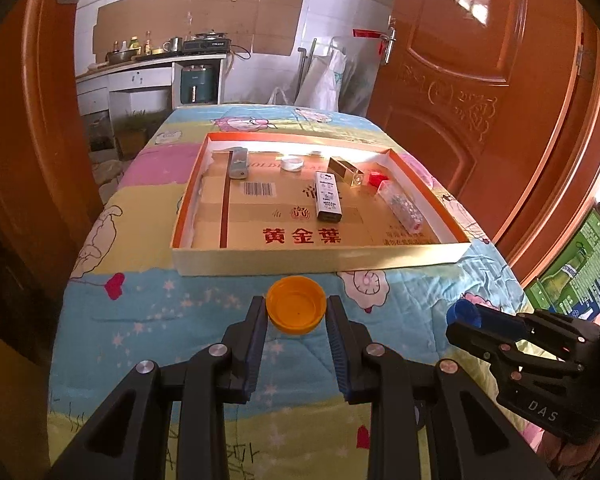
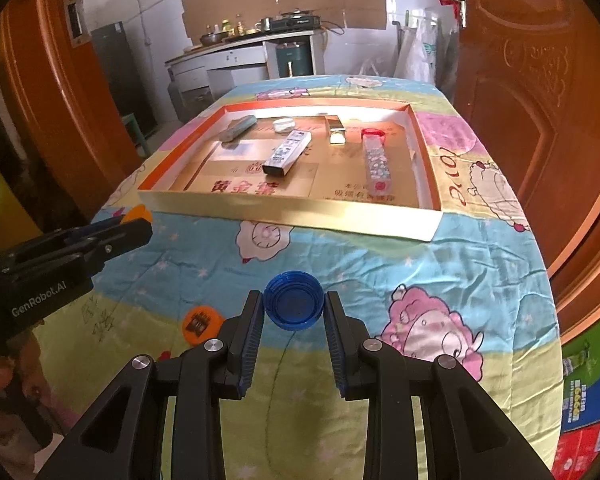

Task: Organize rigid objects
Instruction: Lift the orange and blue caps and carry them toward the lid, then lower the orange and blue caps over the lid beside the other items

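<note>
Jaws of left gripper (image 1: 296,310) pinch orange cap (image 1: 297,305) at the tips; right gripper (image 2: 294,302) jaws likewise clamp blue cap (image 2: 293,300). Tray (image 1: 320,258) lies ahead of both. Risk: shallow tip grips, round caps could squirt out or clip the near wall.

Daylight floods in, glaring off the tray's (image 1: 300,144) far wall (nearly washed out white). Doors (image 1: 480,40) bow at the fisheye edges, corners go black, the centre stays sharp.
</note>
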`<state>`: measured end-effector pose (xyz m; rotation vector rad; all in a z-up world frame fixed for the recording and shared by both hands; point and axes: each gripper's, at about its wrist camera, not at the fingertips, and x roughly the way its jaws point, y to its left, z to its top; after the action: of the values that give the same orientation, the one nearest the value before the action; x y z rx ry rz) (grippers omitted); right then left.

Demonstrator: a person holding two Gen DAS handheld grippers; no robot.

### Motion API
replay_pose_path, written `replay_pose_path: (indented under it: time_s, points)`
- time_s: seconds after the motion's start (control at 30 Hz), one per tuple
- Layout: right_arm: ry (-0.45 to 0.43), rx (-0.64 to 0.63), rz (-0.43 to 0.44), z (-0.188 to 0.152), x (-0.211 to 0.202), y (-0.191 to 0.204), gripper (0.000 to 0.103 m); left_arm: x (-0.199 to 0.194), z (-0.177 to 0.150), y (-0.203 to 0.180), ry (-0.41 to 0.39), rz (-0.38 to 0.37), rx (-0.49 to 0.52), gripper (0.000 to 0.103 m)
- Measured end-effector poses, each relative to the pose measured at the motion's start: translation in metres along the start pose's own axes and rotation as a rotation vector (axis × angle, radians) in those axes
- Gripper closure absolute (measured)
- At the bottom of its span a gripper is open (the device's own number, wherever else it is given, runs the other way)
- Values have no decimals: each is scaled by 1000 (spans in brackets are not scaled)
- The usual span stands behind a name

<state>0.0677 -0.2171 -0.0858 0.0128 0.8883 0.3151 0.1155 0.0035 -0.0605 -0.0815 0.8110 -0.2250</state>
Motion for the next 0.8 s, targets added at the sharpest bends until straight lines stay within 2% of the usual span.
replay_pose_path:
  time_s: [0.8]
  points:
    - [-22, -1, 5, 38, 13, -6, 72, 25, 41, -8, 0, 16, 0, 73]
